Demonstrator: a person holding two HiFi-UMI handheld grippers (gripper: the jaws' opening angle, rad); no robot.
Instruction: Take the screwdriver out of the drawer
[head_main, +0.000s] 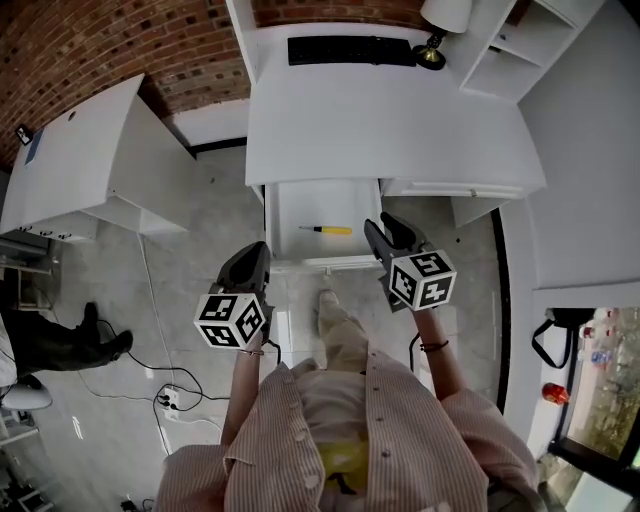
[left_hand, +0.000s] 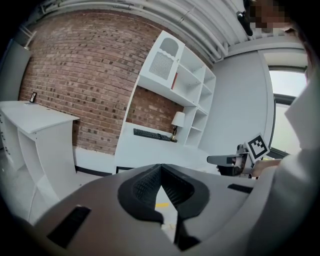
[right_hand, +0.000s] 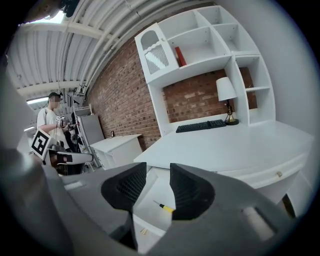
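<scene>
The white desk's drawer (head_main: 290, 215) stands pulled out. Inside it lies a screwdriver (head_main: 330, 230) with a yellow handle, its shaft pointing left. The screwdriver (right_hand: 166, 207) also shows between the jaws in the right gripper view, and a bit of the screwdriver's yellow handle (left_hand: 161, 204) shows low in the left gripper view. My right gripper (head_main: 381, 224) hovers over the drawer's right front corner, open and empty, its pads (right_hand: 187, 192) apart. My left gripper (head_main: 262, 246) hangs just left of the drawer front, shut with the jaw tips touching and nothing between them.
A black keyboard (head_main: 350, 50) and a lamp (head_main: 440, 30) sit at the back of the desk top (head_main: 400, 130). A low white cabinet (head_main: 90, 160) stands to the left, with cables (head_main: 170, 395) on the floor. Another person (right_hand: 50, 125) stands far off.
</scene>
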